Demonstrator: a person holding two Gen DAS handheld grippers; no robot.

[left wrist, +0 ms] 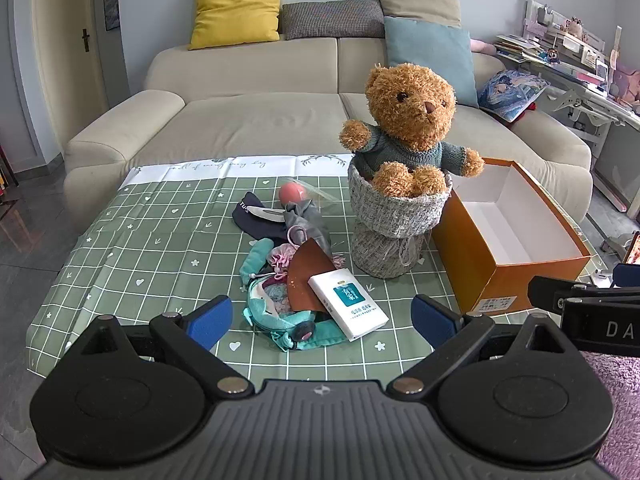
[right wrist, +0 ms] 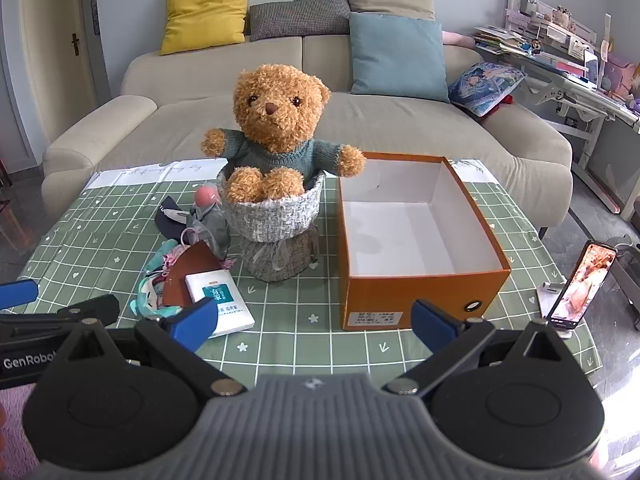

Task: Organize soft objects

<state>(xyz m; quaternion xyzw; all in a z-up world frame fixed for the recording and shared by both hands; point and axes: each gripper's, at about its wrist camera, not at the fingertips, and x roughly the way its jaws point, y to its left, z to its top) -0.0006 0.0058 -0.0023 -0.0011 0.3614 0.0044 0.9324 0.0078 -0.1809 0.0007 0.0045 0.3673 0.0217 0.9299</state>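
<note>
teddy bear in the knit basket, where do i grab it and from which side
Probably the teddy bear by its sweatered torso, coming from the front and above: it sits upright in the knit basket, head and arms clear of the rim, legs tucked inside. Right gripper is open and nearer.

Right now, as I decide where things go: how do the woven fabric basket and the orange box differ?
The woven fabric basket is grey, round and soft-sided; the orange box is rectangular and stiff, with white inside walls. The basket holds a teddy bear; the box holds nothing. The basket stands left of the box in the right wrist view. Both are open-topped and sit on the green checked tablecloth.
</note>
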